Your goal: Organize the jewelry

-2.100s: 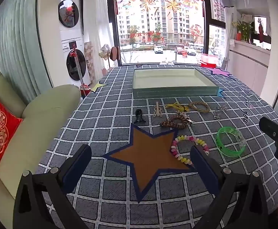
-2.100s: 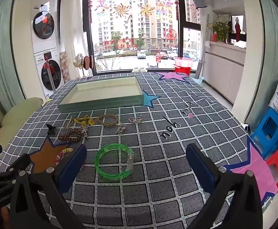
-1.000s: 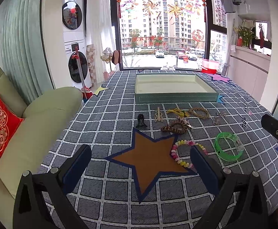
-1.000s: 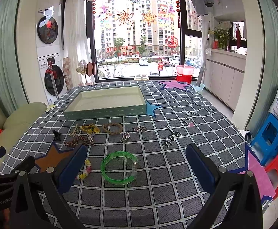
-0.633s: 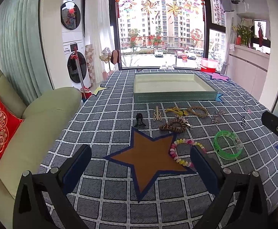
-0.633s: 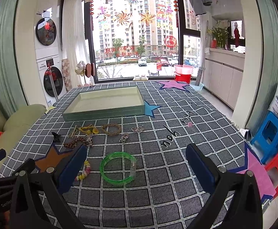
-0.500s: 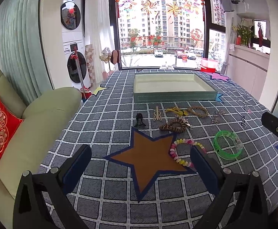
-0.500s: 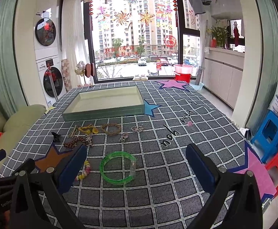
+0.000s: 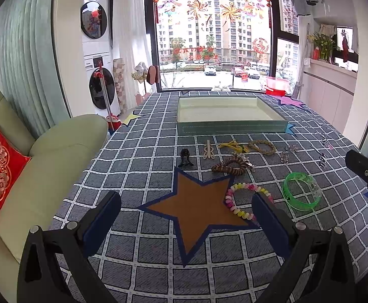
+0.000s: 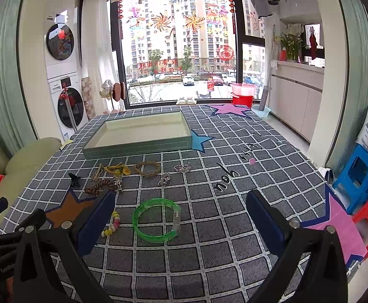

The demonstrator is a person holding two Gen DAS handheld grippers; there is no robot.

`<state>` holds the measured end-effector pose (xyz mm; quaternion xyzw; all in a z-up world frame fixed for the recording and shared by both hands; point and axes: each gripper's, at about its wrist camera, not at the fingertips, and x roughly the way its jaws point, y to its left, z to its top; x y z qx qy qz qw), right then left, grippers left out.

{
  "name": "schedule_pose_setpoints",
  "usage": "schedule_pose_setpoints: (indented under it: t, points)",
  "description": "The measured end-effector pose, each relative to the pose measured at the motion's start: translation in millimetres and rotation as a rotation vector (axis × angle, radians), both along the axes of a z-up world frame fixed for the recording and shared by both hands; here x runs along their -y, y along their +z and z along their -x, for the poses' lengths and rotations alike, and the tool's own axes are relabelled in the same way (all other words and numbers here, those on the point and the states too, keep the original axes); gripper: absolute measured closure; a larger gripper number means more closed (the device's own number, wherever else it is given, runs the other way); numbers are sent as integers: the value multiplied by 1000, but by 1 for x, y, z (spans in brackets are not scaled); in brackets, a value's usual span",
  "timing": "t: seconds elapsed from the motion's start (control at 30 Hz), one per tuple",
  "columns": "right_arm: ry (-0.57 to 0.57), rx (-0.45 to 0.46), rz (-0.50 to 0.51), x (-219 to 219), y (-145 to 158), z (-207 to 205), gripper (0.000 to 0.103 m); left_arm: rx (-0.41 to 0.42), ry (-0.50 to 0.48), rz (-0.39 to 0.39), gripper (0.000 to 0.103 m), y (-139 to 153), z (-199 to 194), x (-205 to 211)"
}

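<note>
left tool (image 9: 186,209): jaws wide apart, empty, hovering over the orange star on the bench (image 9: 143,161).
right tool (image 10: 180,209): jaws apart, empty, above the green bangle (image 10: 156,221).
jewelry: all loose on the bench, near the empty tray (image 10: 143,149).
risk: the smooth bangle could slip from a shallow pinch; the pastel bead bracelet (image 9: 247,199) beside it could snag.
look: bangle translucent, rigid; beads small, flexible.

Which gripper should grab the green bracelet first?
Probably the right gripper: the green bracelet lies between its open fingers. The left gripper, also open, faces the brown star instead.
</note>
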<state>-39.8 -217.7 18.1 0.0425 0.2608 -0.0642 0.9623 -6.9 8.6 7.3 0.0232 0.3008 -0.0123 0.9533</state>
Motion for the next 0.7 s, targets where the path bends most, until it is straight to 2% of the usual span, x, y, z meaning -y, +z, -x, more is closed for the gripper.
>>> schedule_pose_setpoints:
  t: [0.7]
  points:
    - [3, -12, -6, -1, -3, 0, 0, -9, 2, -1, 0, -4, 1, 2]
